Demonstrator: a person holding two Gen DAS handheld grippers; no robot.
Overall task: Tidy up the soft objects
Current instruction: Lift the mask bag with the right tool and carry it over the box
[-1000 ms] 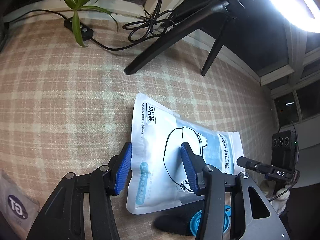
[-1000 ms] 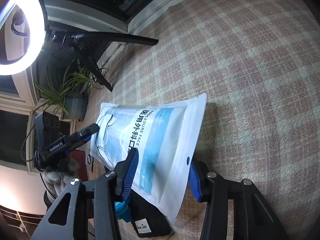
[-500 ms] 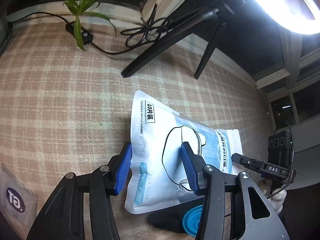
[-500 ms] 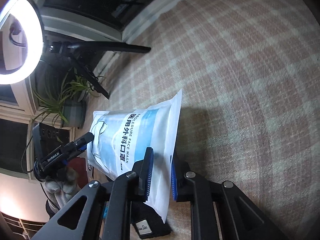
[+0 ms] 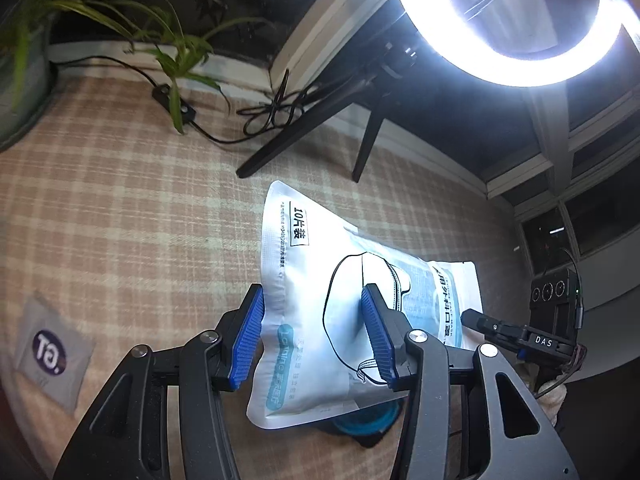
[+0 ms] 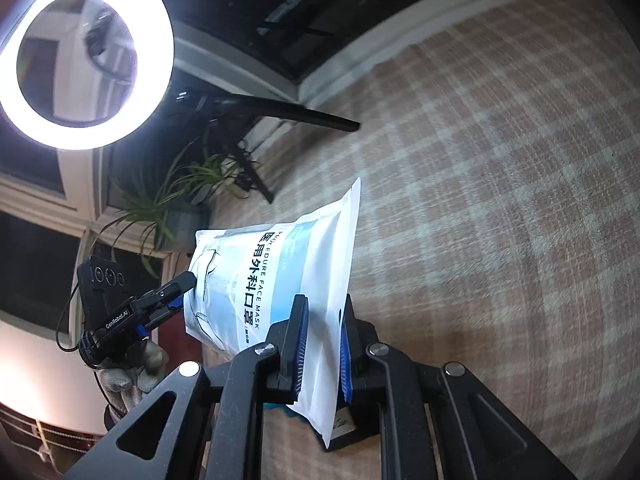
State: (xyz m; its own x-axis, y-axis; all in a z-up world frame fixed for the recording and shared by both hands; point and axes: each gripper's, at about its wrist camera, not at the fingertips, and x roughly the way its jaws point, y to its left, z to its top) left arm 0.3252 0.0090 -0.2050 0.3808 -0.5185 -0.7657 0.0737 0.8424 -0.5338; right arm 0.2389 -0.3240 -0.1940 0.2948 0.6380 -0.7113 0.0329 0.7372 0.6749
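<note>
Overall: a mask pack (image 5: 308,272) is held tilted above the plaid cloth (image 5: 120,200), near the cloth's near edge, with both grippers at it.
Sachet: a small grey sachet (image 5: 52,360) lies flat at the near left edge of the cloth, well apart from the pack.
Left gripper: the left gripper (image 5: 312,300) straddles the pack's near left corner with its jaws about half apart. One pad sits at the pack's side edge and the other over its printed face. Whether the pads press on it cannot be told.
Pack, handling: it looks light, thin and floppy, a glossy film pouch with soft contents. It would likely sag from a single grip and slide between smooth pads. The sealed borders look the stiffest places to pinch, better than the puffy middle.
Right gripper: the right gripper (image 6: 323,304) is clamped tight on the pack's right border, with the film pinched between the blue pads.
Below: a dark item with a blue part (image 5: 368,420) lies just under the pack's near edge, so lowering there could snag.
Far edge: the plant (image 5: 172,52), cable (image 5: 276,108) and tripod legs (image 5: 304,136) crowd the far edge under the ring light (image 5: 508,20).
Open room: the middle and right of the cloth are bare and seem the safest way to move.
</note>
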